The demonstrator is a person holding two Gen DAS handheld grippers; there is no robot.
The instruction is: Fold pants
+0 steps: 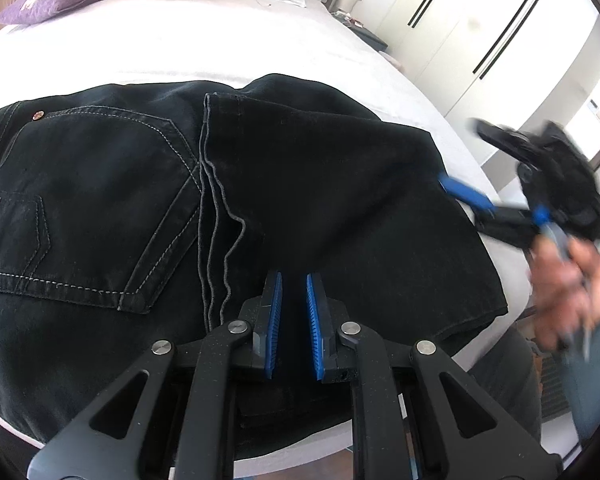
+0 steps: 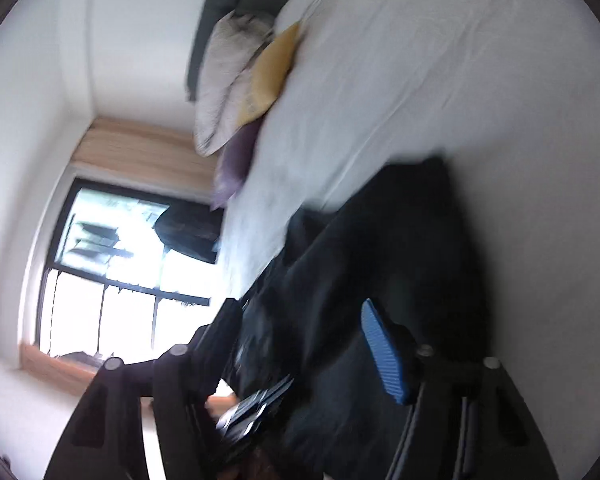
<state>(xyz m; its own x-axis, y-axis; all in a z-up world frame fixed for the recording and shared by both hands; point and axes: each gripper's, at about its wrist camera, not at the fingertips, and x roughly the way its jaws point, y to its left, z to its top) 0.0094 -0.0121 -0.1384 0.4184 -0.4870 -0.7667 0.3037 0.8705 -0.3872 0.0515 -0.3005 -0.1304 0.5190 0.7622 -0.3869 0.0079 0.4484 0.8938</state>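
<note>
Pants [image 1: 260, 184] on bed [image 1: 180, 52], legs folded over near back pocket [image 1: 100, 200]; left gripper [image 1: 293, 312] nearly shut, nothing pinched; right gripper [image 1: 466, 196] wide, empty, by pants' edge; final fold left.

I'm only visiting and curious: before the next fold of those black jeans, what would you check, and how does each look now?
1. Black jeans lying on the white bed: ok.
2. Leg hem folded over the back pocket: ok.
3. Left gripper shut, holding nothing: ok.
4. Right gripper open at the fold's edge: ok.
5. Fold free of wrinkles: cannot tell.
</note>
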